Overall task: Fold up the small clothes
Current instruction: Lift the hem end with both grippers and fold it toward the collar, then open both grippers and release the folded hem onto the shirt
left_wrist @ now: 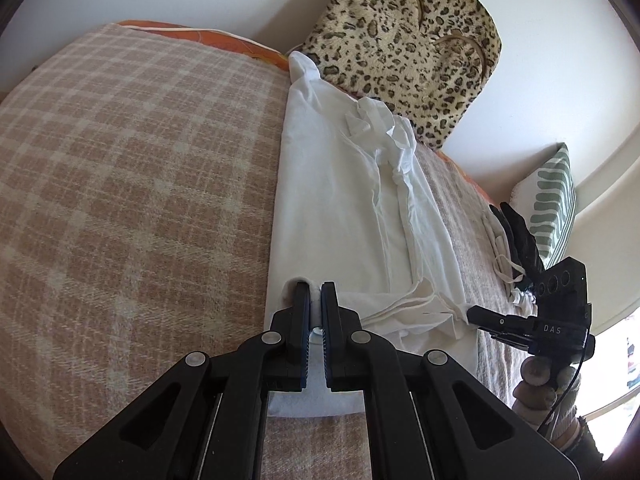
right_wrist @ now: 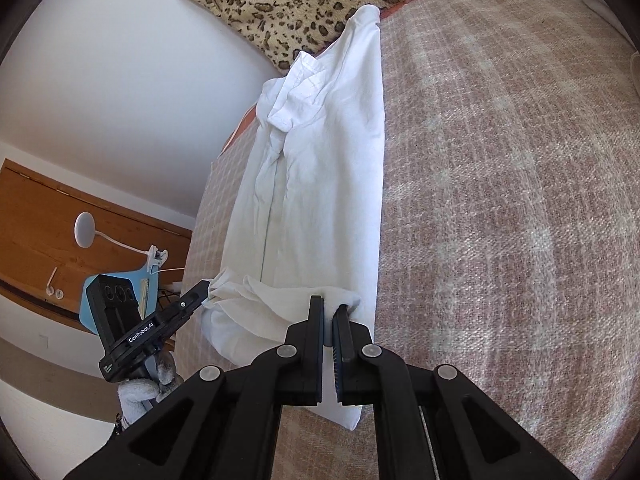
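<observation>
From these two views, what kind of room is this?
Probably a bedroom: a checked blanket covers what looks like a bed, with a leopard cushion and a striped pillow against the wall.

My views: bright soft daylight, overexposed window glare (left_wrist: 628, 364) at right edge, faint shadows, strong fisheye bending, dark rims.

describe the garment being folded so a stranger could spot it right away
Find the plaid blanket covering the bed. Lying lengthwise on it, reaching toward the leopard-print cushion, is the white garment. It is the only plain white cloth, folded into a long narrow strip.
</observation>
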Demonstrator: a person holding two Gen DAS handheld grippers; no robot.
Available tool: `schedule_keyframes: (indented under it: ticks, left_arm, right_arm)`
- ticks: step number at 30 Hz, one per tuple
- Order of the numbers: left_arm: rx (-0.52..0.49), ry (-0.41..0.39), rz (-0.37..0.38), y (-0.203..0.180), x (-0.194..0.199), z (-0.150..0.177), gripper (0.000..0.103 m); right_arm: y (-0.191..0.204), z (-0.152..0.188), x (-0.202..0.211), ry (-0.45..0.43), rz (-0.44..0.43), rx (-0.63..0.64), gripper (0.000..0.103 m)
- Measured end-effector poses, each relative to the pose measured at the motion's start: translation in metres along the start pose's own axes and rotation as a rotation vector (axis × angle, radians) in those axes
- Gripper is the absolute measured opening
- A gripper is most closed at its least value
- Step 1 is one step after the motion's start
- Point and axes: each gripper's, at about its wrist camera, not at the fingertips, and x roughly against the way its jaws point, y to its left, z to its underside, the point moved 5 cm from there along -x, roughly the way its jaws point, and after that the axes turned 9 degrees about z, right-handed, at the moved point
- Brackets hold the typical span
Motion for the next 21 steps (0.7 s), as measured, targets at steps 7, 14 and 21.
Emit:
schedule_keyframes:
  ticks: [7, 14, 21]
  left_arm:
    - [-0.076, -0.098, 0.006, -0.017, 0.035, -0.009, 0.026]
    - [-0.194, 0.005, 0.082, -0.044, 0.020, 0.018, 0.026]
    - [-0.193, 0.077, 0.028, -0.034, -0.019, 0.016, 0.026]
  right_arm:
    - [-0.001, -0.007, 0.030, -0.081, 0.005, 0.019, 0.023]
    - [0.048, 0.015, 0.023, -0.038, -0.004, 0.281, 0.023]
    - [0.059, 0.014, -0.016, 0.000, 0.068, 0.359, 0.023]
